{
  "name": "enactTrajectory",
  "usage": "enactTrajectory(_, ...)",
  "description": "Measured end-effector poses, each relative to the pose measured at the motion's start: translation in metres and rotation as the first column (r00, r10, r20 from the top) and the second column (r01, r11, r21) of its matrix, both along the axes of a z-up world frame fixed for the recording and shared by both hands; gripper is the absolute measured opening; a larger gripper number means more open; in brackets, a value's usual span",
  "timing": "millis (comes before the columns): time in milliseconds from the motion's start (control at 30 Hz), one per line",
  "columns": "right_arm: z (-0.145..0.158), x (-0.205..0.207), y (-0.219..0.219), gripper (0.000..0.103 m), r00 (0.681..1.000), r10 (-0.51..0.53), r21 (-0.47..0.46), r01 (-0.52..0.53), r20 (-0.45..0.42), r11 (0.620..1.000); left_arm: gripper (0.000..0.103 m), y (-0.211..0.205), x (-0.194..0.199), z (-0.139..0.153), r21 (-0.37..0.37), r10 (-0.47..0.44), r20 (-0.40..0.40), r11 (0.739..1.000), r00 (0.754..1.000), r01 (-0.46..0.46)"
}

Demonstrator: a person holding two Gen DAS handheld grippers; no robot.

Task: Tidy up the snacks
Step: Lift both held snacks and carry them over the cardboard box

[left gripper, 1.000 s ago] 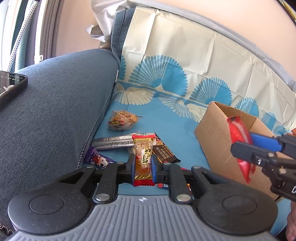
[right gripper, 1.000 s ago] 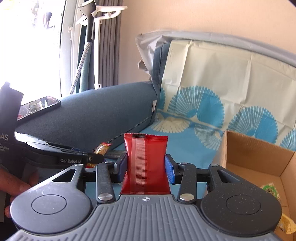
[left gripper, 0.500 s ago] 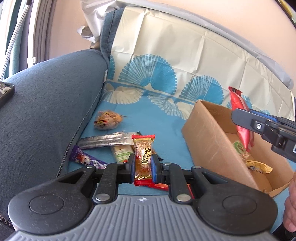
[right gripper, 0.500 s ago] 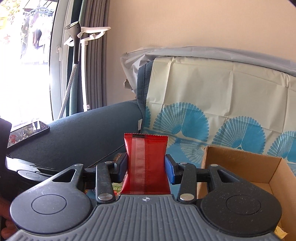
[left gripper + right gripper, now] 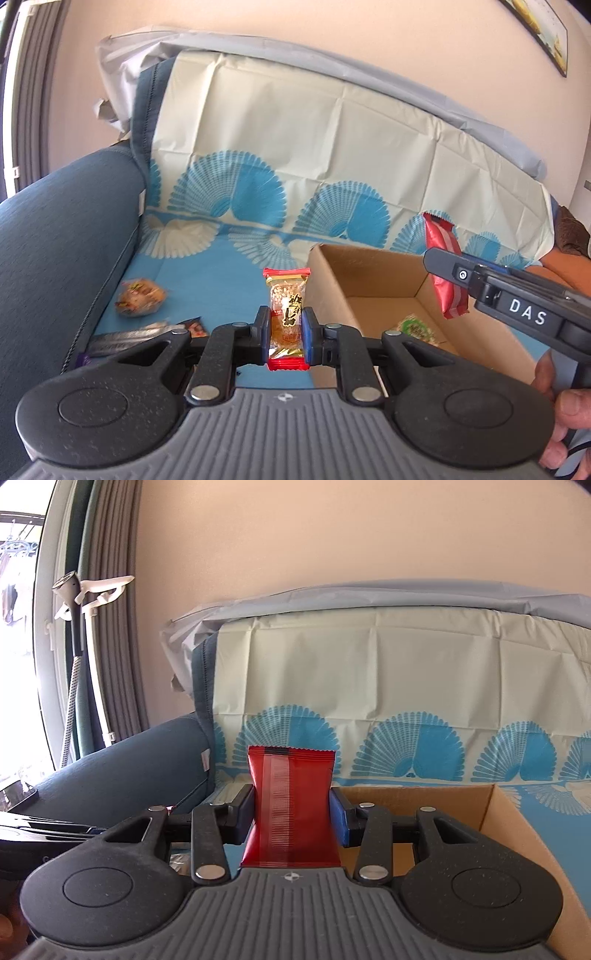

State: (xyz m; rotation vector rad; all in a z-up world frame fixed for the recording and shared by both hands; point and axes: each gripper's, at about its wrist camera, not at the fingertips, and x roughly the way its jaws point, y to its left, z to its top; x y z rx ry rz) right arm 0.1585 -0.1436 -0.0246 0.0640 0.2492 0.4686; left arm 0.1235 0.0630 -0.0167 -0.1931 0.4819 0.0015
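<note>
Sofa seat (image 5: pixel 207 280) under a blue fan-patterned cover carries the snacks, with a beige wall behind. At the seat's left edge, against the dark blue armrest (image 5: pixel 62 236), lies a round clear-wrapped snack (image 5: pixel 138 297); nearer the front edge lie a silver stick packet (image 5: pixel 125 338) and other wrappers, partly hidden by the tool. Left gripper (image 5: pixel 286 328) is pinching a small rice-cracker packet (image 5: pixel 287 314), upright, red-trimmed, both blue pads pressed on its sides. Just right of it stands an open cardboard box (image 5: pixel 369 269) on the seat, a green-labelled packet (image 5: pixel 415 328) on its floor. Right gripper (image 5: pixel 291 812) is clamped on a red packet (image 5: pixel 291 805), held upright above the box's near left corner; in the left wrist view this packet (image 5: pixel 445 269) hangs over the box's right wall. A hand (image 5: pixel 561 406) grips the right tool's handle
</note>
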Motion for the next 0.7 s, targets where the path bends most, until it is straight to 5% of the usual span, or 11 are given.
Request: enactTrajectory(700,-0.017,0.032,-0.098,0.044,0.927,-0.349,0.11,0.365,-0.141,0.925,0.018,-0.096,0.045,0.031,0.009,-0.174,0.057,0.985,0.983,0.174)
